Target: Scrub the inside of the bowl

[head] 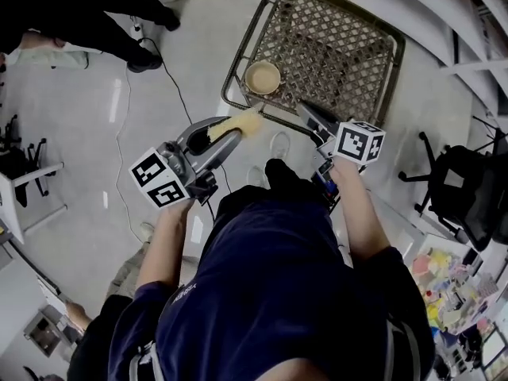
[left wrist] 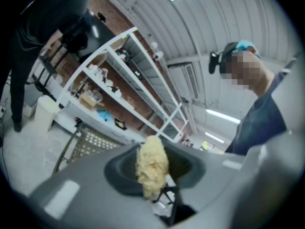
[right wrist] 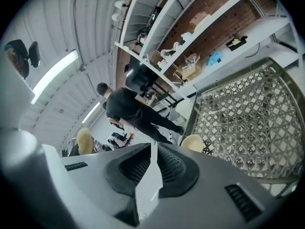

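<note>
A tan bowl (head: 263,77) stands upright near the front left edge of a metal lattice table (head: 349,46). My left gripper (head: 238,128) is shut on a yellow sponge (head: 244,123) and hangs in the air just short of the table, below the bowl. In the left gripper view the sponge (left wrist: 151,163) sticks up between the pads of the left gripper (left wrist: 153,173). My right gripper (head: 306,110) is shut and holds nothing, its tip over the table's front edge to the right of the bowl. Past the right gripper (right wrist: 153,149), the right gripper view shows the bowl (right wrist: 192,142) and the lattice table (right wrist: 248,118).
A person in black (head: 119,14) stands on the floor at the far left. A thin cable (head: 178,94) runs across the floor beside the table. A dark office chair (head: 460,189) is at the right. White shelving (right wrist: 190,37) with small items lines the brick wall behind the table.
</note>
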